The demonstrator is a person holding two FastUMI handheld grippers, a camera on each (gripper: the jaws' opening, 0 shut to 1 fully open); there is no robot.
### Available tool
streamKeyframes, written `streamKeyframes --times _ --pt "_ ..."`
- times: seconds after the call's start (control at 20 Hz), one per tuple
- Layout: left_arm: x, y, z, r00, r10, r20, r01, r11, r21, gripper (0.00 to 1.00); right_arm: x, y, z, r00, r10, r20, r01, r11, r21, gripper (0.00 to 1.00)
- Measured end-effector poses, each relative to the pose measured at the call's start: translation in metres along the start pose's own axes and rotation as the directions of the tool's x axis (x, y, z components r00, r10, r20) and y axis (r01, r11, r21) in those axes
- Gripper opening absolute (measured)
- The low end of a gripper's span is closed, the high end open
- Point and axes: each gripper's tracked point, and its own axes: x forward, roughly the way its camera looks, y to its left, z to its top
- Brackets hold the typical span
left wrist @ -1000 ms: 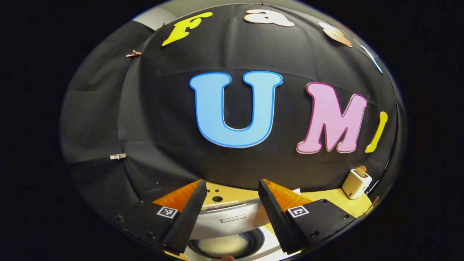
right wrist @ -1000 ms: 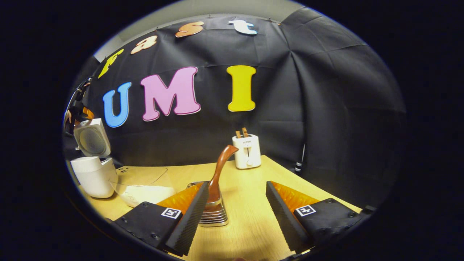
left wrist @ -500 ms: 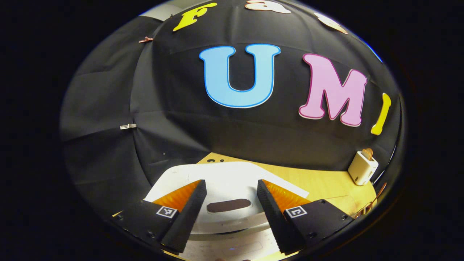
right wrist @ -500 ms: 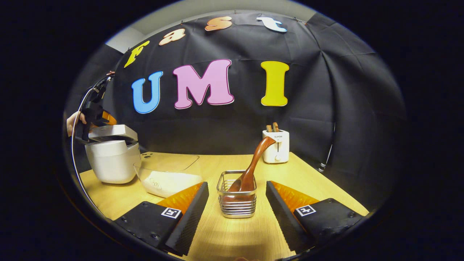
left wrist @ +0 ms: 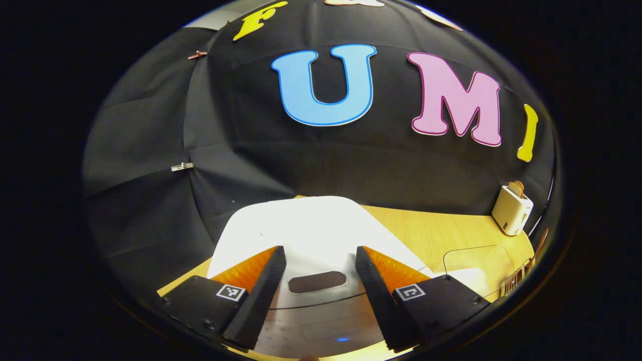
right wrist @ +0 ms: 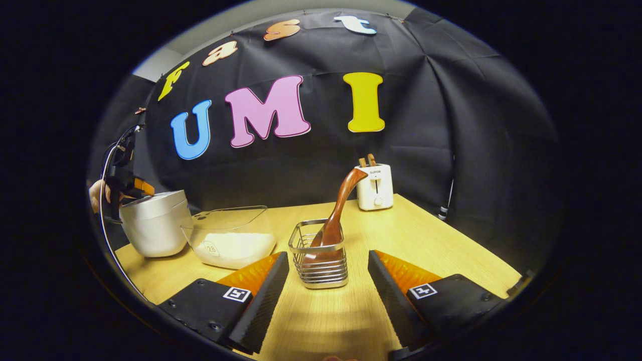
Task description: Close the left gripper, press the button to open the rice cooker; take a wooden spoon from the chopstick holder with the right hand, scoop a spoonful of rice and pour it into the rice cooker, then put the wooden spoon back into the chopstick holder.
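Note:
The white rice cooker (left wrist: 306, 225) sits right under my left gripper (left wrist: 319, 249) with its lid down. The dark oval button (left wrist: 317, 282) lies between the open fingers, which hold nothing. In the right gripper view the cooker (right wrist: 155, 225) stands at the far left, and the left gripper (right wrist: 125, 183) hovers at its top, held by a hand (right wrist: 95, 195). The wooden spoon (right wrist: 341, 205) leans in the wire chopstick holder (right wrist: 321, 263). My right gripper (right wrist: 328, 253) is open a little short of the holder, touching nothing. Rice (right wrist: 235, 248) fills the bottom of a clear bowl (right wrist: 225, 213).
A white toaster (right wrist: 373, 185) stands at the back of the wooden table (right wrist: 426, 240) against the black cloth wall. In the left gripper view the toaster (left wrist: 511, 210) and the clear bowl (left wrist: 476, 263) sit to the right of the cooker.
The cooker's lid has gone from standing open to shut, with the left gripper following it down. My right gripper has drawn back from the holder, leaving the spoon in it.

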Motion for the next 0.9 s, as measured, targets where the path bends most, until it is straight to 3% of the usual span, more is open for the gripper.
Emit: streamKeyframes --times 0.5,0.65,0.75,0.9 --pt "0.0 0.0 0.0 0.994 0.016 0.108 -0.019 0.999 0.027 0.92 0.008 0.036 -0.013 0.997 0.069 -0.032 -0.069 0.998 0.011 0.98" --pt "-0.01 -0.006 0.002 0.989 -0.012 0.151 0.013 1.0 0.0 0.91 0.002 0.032 0.001 0.999 0.05 0.004 -0.05 0.999 0.001 0.98" --pt "-0.025 -0.008 0.006 0.975 -0.016 0.222 0.027 0.999 -0.047 0.98 -0.001 0.028 0.014 0.999 0.028 0.037 -0.028 1.0 0.013 0.98" --pt "-0.052 -0.018 0.006 0.949 -0.046 0.31 0.069 0.996 -0.063 0.95 -0.003 0.027 0.028 0.997 0.003 0.076 -0.004 1.0 0.014 0.98"
